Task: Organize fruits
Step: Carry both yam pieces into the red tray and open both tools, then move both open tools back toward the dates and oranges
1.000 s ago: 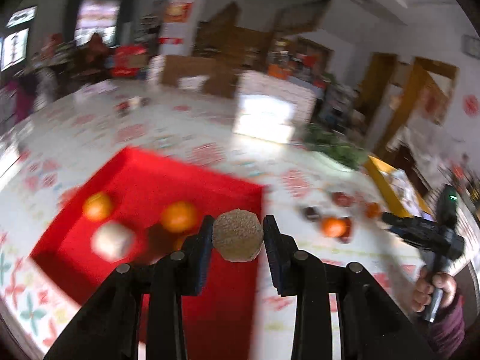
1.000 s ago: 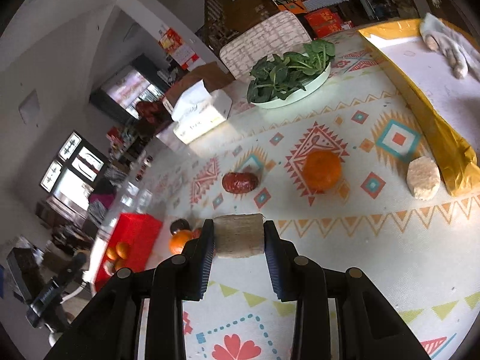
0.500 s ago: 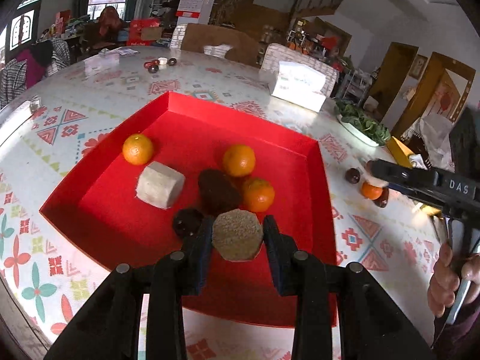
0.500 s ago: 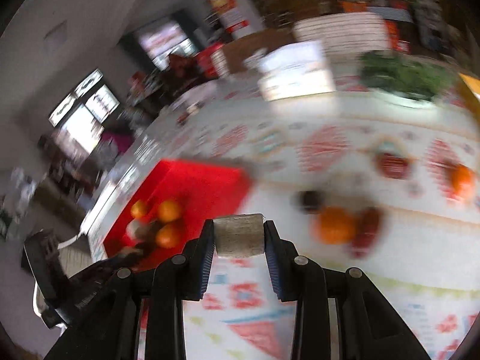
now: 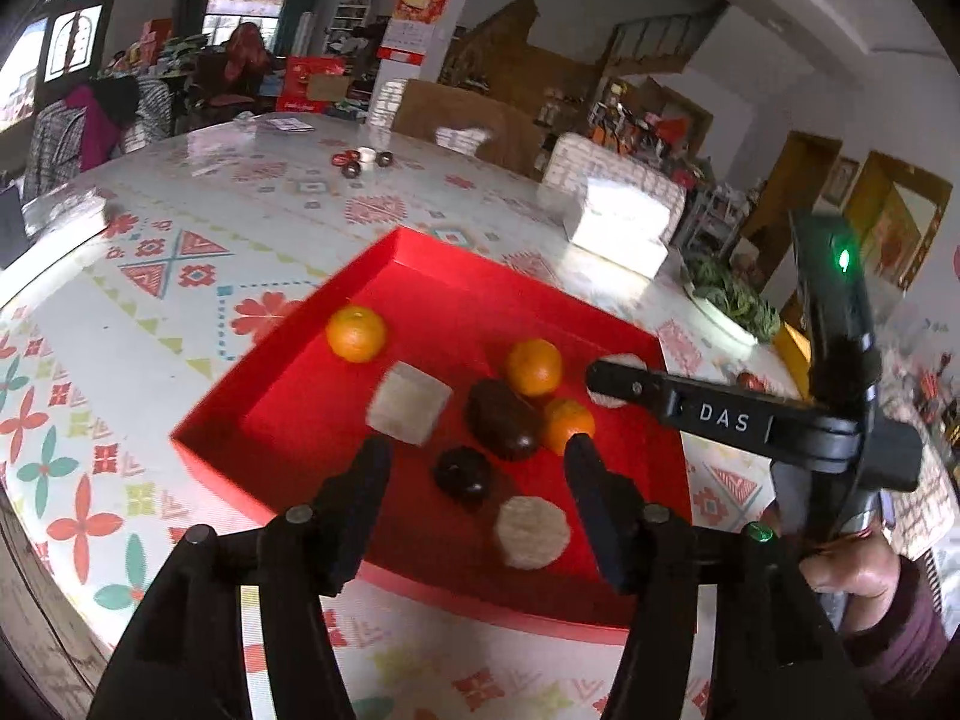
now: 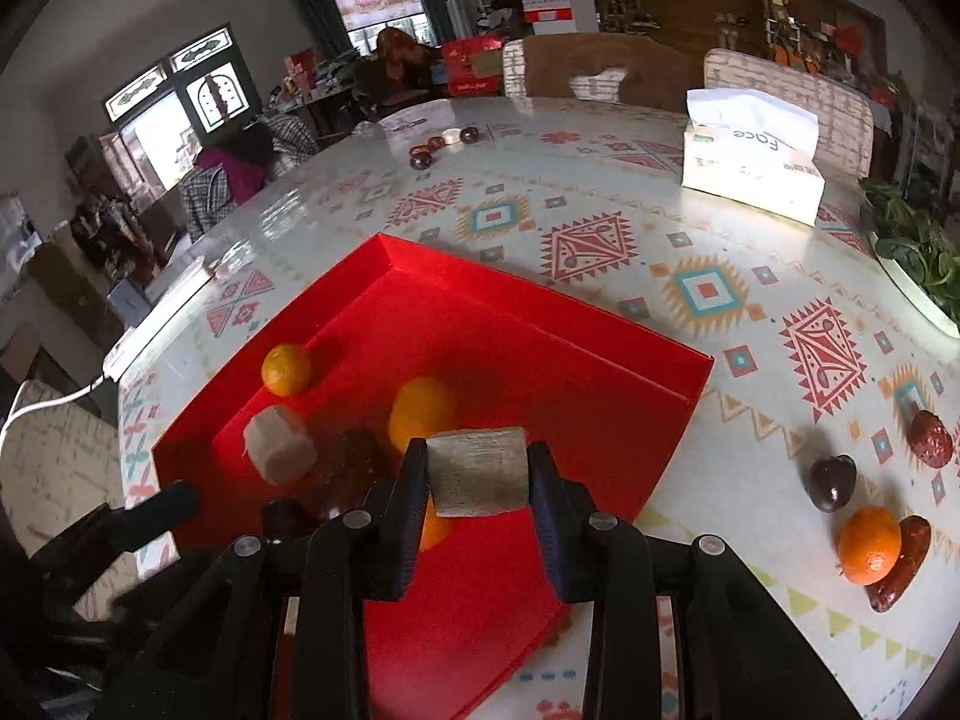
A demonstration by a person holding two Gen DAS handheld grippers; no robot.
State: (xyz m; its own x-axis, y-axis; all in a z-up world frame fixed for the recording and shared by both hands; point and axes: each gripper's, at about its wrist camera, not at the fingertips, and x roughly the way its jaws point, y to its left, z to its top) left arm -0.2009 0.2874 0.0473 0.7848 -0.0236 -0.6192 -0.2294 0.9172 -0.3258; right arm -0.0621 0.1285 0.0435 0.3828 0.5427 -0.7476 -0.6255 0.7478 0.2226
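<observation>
Fruit sorting at the desk (image 6: 600, 192): both hand-held grippers over the red tray (image 5: 420, 276).

Left hand-held gripper (image 5: 477, 450): jaws opening, nothing between the pads; a pale octagonal piece (image 5: 531, 531) lies on the tray floor below and between them, near the front wall. Right hand-held gripper (image 6: 477, 474): closed on a pale tan block (image 6: 478, 471), held above the tray. Already in the tray: 3 oranges (far one (image 5: 355, 333)), a pale cut chunk (image 5: 408, 401), a long dark fruit (image 5: 501, 419), a small dark round fruit (image 5: 462, 474). On the patterned desk right of the tray: an orange (image 6: 870, 543) touching a red-brown date (image 6: 903, 567), a dark fruit (image 6: 831, 483), another date (image 6: 929, 438). Tissue box (image 6: 753, 165) and plate of greens (image 6: 918, 258) farther back.
</observation>
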